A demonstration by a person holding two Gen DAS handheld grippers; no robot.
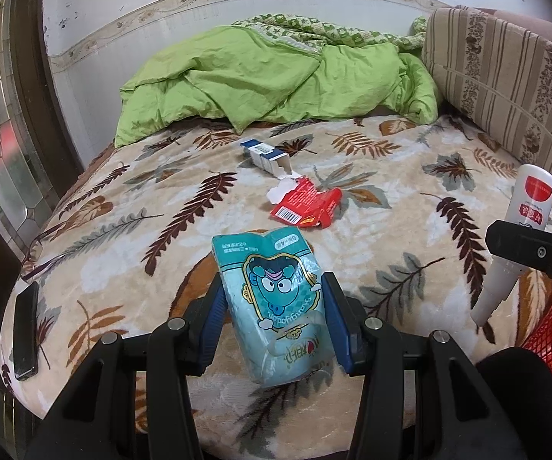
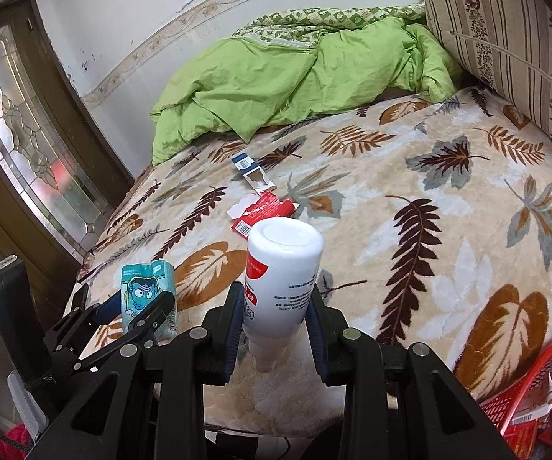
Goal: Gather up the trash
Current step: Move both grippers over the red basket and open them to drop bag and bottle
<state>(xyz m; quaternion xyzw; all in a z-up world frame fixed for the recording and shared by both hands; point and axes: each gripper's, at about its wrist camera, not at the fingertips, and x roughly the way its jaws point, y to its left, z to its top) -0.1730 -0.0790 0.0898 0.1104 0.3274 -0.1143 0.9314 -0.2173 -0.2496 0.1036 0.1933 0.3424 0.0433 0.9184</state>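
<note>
Two claws are holding trash above the bed.

The bed [image 1: 410, 176] is still carrying a blue box [image 1: 264, 155] and a torn red box [image 1: 306, 203], so some picking up is left. The red basket [image 2: 544, 383] is waiting at the bed's near corner. The right claw [image 2: 276, 329] is pinching a white bottle [image 2: 281, 272], nozzle down and standing tall. The left claw [image 1: 276, 322] is pinching a teal tissue pack [image 1: 274, 306], its long side pointing away.

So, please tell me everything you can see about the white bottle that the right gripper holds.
The white bottle looks like smooth plastic, with a red label and small printed text. It is held upside down: its flat base points up and away, its narrow nozzle end points down toward the camera. The right gripper is shut on it, one blue pad on each side. It hangs above the leaf-patterned blanket without touching it.
</note>
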